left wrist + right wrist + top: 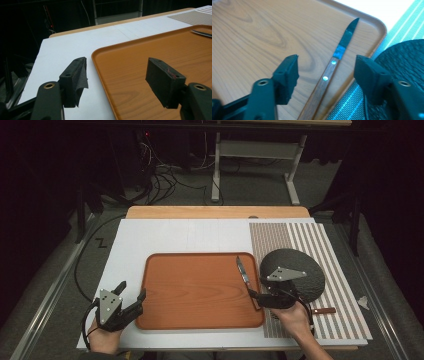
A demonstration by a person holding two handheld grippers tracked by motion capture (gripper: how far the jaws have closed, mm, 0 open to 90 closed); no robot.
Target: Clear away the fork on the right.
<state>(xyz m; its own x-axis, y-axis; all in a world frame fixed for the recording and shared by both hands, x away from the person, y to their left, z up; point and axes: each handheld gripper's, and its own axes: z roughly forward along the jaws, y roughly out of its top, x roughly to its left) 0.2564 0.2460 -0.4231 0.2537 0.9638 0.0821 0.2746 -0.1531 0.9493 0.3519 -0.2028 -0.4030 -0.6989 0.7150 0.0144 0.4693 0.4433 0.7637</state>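
There, a slim steel-bladed knife [329,75] — wooden handle — lies on the woodgrain tray [249,32].

1. No printed word, brand, label or number can be read anywhere in the three views.
2. The only sign-like mark is a small black zigzag, shaped like the letter Z [101,242], on the grey floor just left of the worktop's far left corner in the high view; whether it is a letter or a scrap of tape or cable cannot be told.
3. The faint red marks on one of the left gripper's fingers [172,72], seen in the left gripper view, form no readable character.
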